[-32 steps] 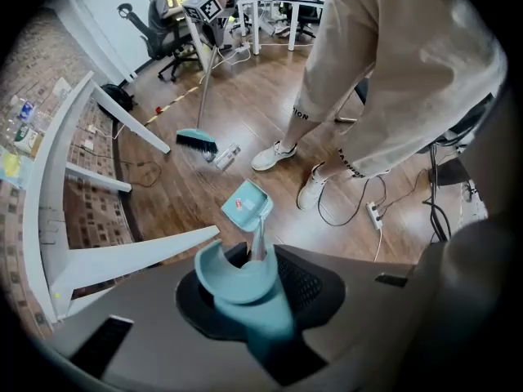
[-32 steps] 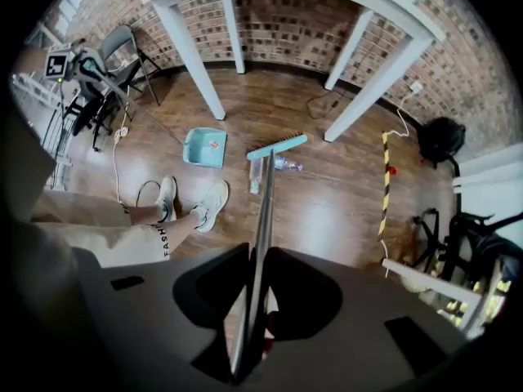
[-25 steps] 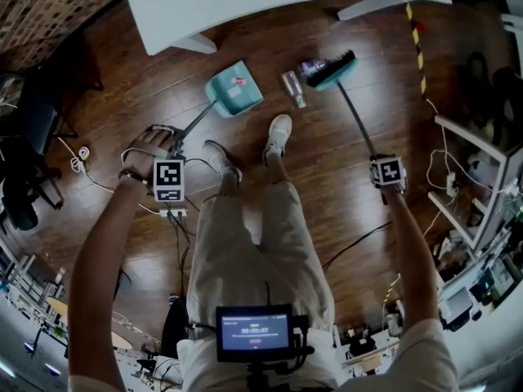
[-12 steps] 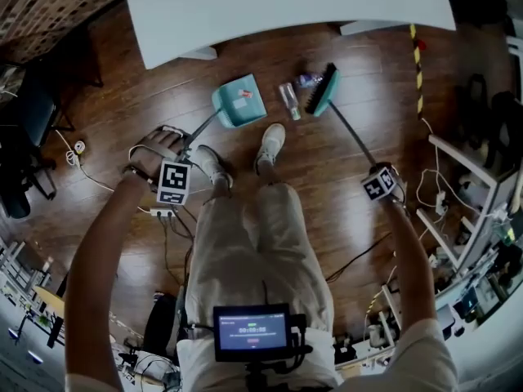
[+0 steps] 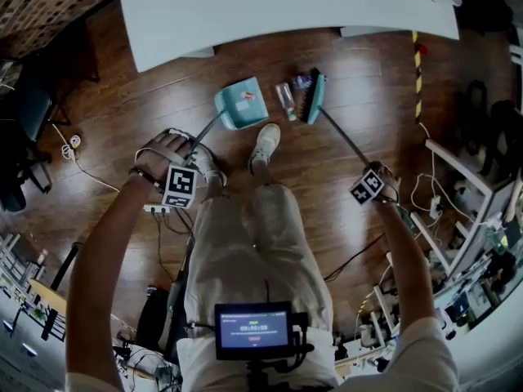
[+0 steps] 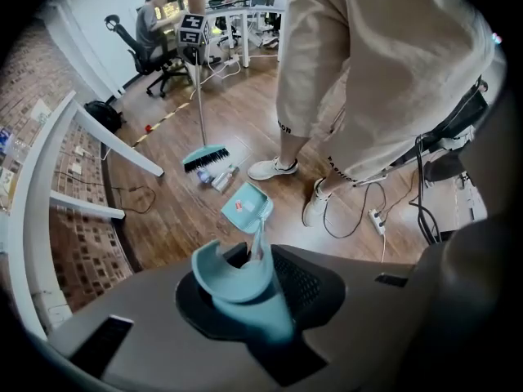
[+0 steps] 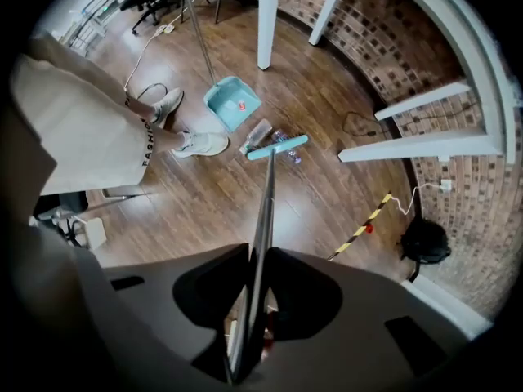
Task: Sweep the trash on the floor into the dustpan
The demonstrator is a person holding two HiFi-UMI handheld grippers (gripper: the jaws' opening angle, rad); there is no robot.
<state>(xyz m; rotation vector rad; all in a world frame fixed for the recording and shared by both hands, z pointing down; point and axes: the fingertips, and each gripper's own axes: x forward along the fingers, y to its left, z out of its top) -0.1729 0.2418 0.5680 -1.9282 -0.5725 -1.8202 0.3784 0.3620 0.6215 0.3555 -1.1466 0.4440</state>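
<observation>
A teal dustpan (image 5: 243, 104) lies on the wooden floor with a small red and white scrap (image 5: 244, 98) inside it. My left gripper (image 6: 249, 260) is shut on the dustpan's teal handle (image 6: 237, 288). Just right of the pan lies a clear plastic bottle (image 5: 286, 100), and a small purplish wrapper (image 5: 302, 81) sits beyond it. The teal broom head (image 5: 315, 96) stands against the bottle's right side. My right gripper (image 7: 255, 276) is shut on the broom's long thin handle (image 7: 263, 211). In the right gripper view the bottle (image 7: 257, 135) lies between the dustpan (image 7: 232, 102) and the broom head (image 7: 278, 147).
The person's shoes (image 5: 263, 145) stand just below the dustpan. A white table (image 5: 270, 6) spans the far side, and its legs (image 7: 268, 19) stand near the pan. Cables and a power strip (image 5: 163, 211) lie at the left. Striped tape (image 5: 418, 64) and shelving (image 5: 474, 194) are at the right.
The broom head has swung from broadside to edge-on and slid left up against the bottle. The dustpan has shifted slightly right towards the bottle. Both hands have moved inward.
</observation>
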